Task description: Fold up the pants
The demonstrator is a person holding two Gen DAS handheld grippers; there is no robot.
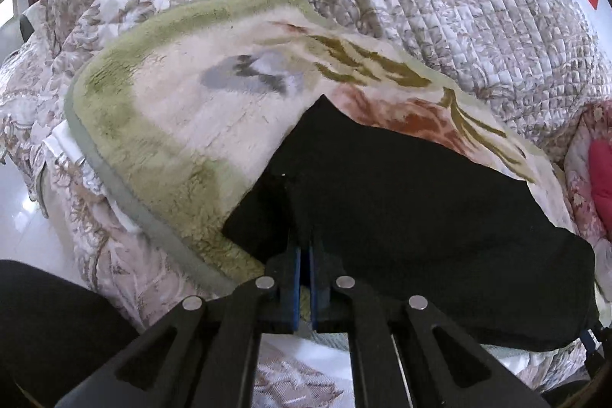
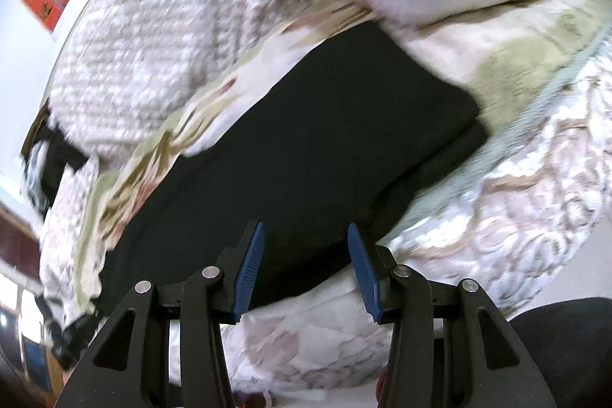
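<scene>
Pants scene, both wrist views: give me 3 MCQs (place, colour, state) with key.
1. The pants lie on:
A. a fleece blanket
B. a bare floor
C. a chair

2. The gripper pads are:
A. red
B. blue
C. white

3. The right gripper is:
A. shut on the pants
B. shut and empty
C. open

Key: A, fleece shows around the black cloth; B, blue ribbed pads in both views; C, a wide gap between the pads, while the left gripper is shut on the pants' edge.

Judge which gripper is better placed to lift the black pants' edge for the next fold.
Left. The left gripper is already shut on the black pants edge; the right gripper hangs open, gripping nothing.
</scene>
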